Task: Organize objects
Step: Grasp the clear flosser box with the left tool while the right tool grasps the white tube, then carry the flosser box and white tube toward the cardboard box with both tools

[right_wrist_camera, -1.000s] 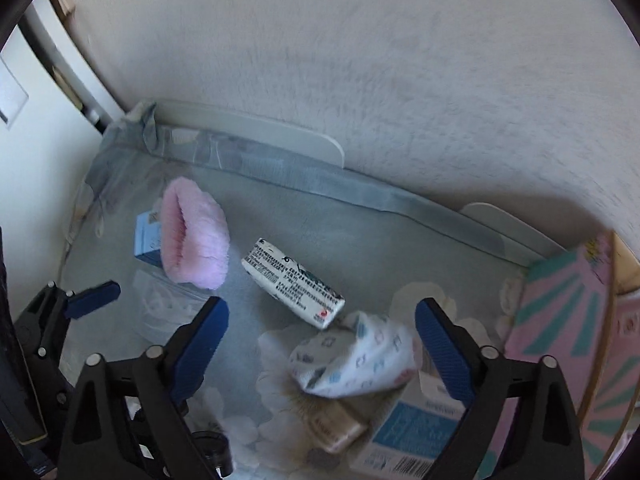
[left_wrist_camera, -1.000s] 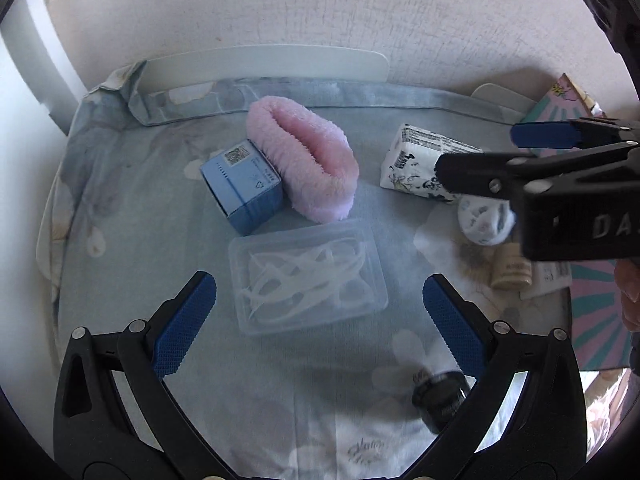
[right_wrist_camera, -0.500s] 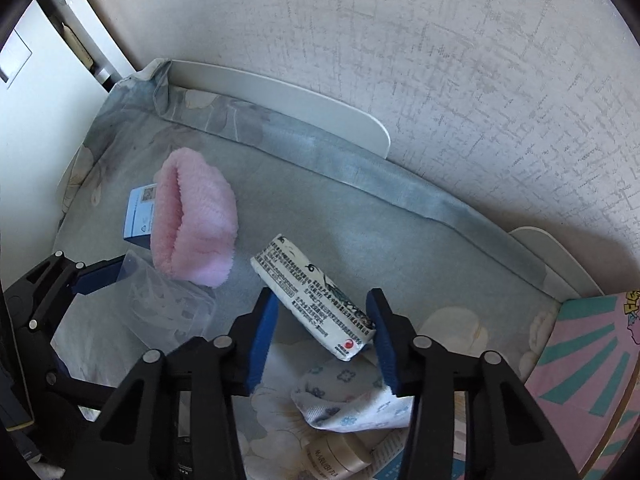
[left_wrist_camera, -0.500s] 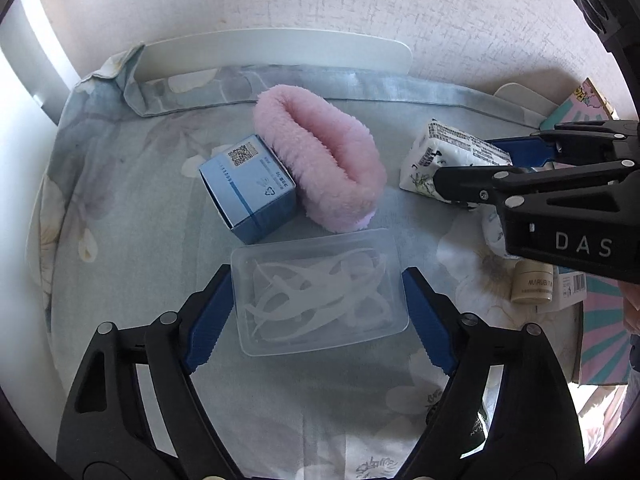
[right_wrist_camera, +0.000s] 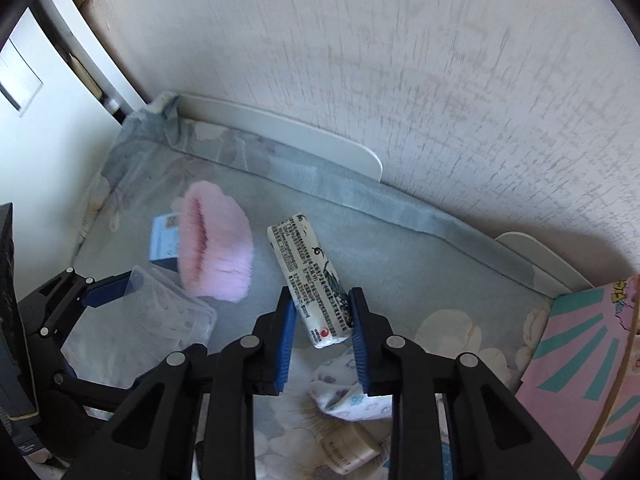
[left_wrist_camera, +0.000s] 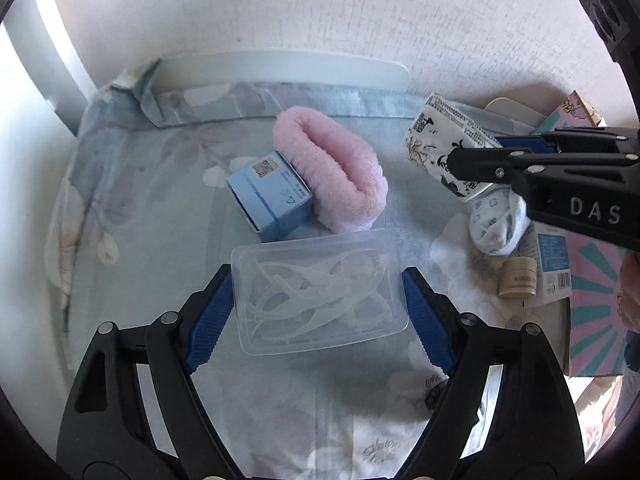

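1. Both grippers have closed in since the earlier frames: the right gripper [right_wrist_camera: 322, 322], spread wide a second ago above a small patterned cloth, now has its blue pads pressed on a white printed tissue pack [right_wrist_camera: 310, 280], and the pack has tipped from lying flat to standing at a slant
2. Meanwhile the left gripper [left_wrist_camera: 318, 308] has gone from wide open to pinching a clear plastic box [left_wrist_camera: 320, 292] of white picks by its two short ends; its pads touch the box walls
3. That box rests on the pale blue floral sheet [left_wrist_camera: 160, 240], just in front of a blue carton [left_wrist_camera: 270, 196] and a fluffy pink headband [left_wrist_camera: 330, 174], which lie touching each other
4. Seen from the left wrist, the tissue pack [left_wrist_camera: 446, 142] is lifted at one end above the small patterned cloth [left_wrist_camera: 496, 224]
5. Near that cloth sit a small beige jar [left_wrist_camera: 518, 280] and a light blue packet [left_wrist_camera: 552, 268], beside a pink and teal box [left_wrist_camera: 596, 304] at the right edge
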### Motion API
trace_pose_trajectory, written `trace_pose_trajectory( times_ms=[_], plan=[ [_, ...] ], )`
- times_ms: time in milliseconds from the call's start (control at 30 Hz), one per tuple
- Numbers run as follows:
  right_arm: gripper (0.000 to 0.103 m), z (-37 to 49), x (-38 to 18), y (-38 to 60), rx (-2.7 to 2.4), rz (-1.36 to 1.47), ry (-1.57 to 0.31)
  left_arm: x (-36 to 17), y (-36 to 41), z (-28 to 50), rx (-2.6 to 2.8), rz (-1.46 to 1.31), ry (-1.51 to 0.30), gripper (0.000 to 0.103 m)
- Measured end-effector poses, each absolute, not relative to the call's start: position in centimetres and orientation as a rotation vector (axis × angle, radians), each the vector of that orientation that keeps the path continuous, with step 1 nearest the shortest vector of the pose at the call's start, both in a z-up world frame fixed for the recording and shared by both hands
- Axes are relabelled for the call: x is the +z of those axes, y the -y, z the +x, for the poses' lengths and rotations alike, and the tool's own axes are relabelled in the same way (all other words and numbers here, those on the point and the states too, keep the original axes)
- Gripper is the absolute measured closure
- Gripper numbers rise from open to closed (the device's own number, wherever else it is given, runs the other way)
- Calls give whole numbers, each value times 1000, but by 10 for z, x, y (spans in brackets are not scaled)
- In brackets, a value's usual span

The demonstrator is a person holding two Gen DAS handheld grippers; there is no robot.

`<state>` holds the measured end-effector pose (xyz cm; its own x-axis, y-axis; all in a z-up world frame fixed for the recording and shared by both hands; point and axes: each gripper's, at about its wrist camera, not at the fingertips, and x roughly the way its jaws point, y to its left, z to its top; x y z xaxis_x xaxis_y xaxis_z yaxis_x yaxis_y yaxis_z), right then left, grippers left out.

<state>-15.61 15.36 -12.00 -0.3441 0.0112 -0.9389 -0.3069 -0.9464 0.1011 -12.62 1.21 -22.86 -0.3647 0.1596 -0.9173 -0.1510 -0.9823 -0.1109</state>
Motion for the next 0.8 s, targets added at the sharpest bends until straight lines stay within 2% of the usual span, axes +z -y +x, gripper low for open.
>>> trace_pose_trajectory(
  times_ms=[500,800],
  plan=[
    [79,-127,-31,-120,2425,-1487,-473,-132,-2,-109,2507,-1488,21,23],
    [79,-76,19,-136,2385,-1307,-546,-77,-32,-109,2476,-1360,0,23]
  ],
)
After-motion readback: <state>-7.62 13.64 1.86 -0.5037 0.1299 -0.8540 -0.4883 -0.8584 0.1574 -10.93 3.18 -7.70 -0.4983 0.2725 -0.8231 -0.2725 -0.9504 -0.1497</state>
